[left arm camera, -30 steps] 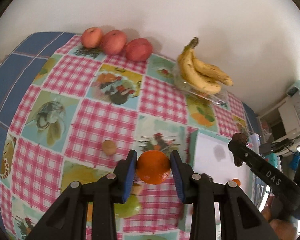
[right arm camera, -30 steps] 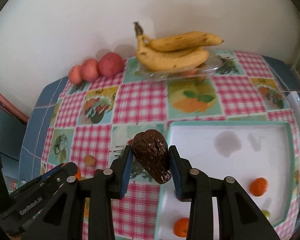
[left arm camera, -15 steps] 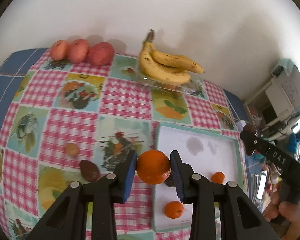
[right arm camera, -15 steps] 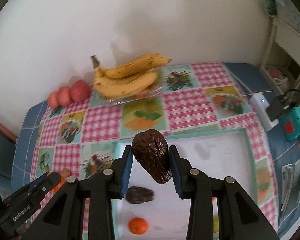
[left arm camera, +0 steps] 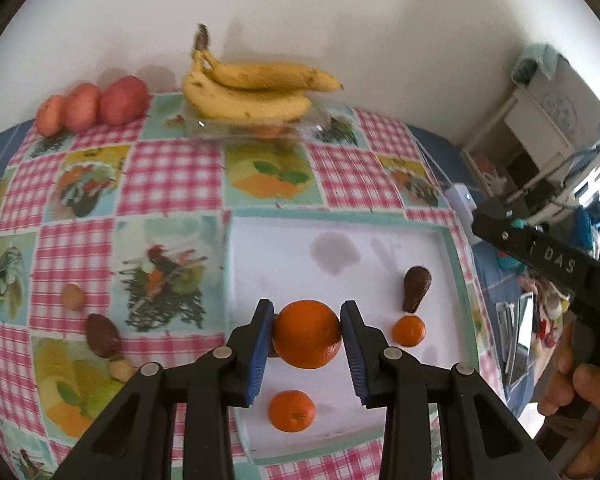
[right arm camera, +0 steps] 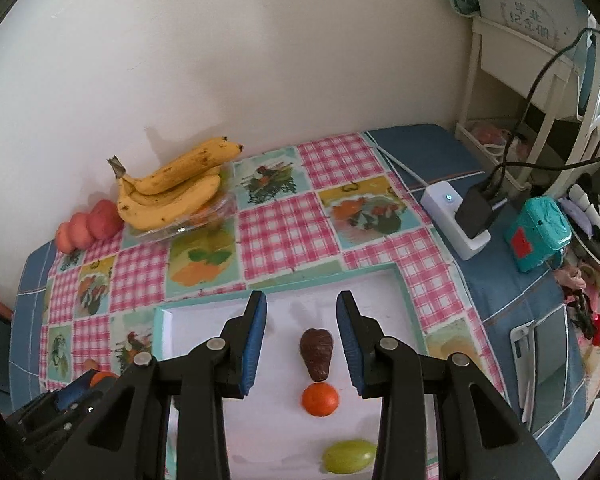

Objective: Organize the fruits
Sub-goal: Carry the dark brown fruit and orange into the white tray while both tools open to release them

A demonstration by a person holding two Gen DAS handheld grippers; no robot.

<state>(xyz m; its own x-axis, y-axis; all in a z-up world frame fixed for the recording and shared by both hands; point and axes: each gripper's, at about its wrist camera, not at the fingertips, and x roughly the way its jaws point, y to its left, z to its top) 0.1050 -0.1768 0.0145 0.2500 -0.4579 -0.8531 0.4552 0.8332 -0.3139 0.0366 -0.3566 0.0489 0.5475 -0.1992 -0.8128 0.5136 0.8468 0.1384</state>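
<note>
My left gripper [left arm camera: 307,334] is shut on a large orange [left arm camera: 307,333] and holds it above the white tray [left arm camera: 268,256]. In the tray lie a dark brown avocado [left arm camera: 416,288], a small orange [left arm camera: 409,331] and another small orange [left arm camera: 291,410]. My right gripper [right arm camera: 302,338] is open and empty above the tray [right arm camera: 188,332], with the avocado [right arm camera: 317,353] lying on the tray between its fingers, a small orange [right arm camera: 320,399] below it and a green fruit [right arm camera: 349,456] nearer still.
Bananas [left arm camera: 252,92] on a clear dish and three red apples [left arm camera: 92,106] stand at the wall. A brown avocado [left arm camera: 102,336] and two small tan fruits [left arm camera: 73,297] lie on the cloth left of the tray. A power strip [right arm camera: 456,216] lies right.
My right gripper has opened and let the dark avocado down onto the tray. My left gripper has carried the large orange rightward over the tray.
</note>
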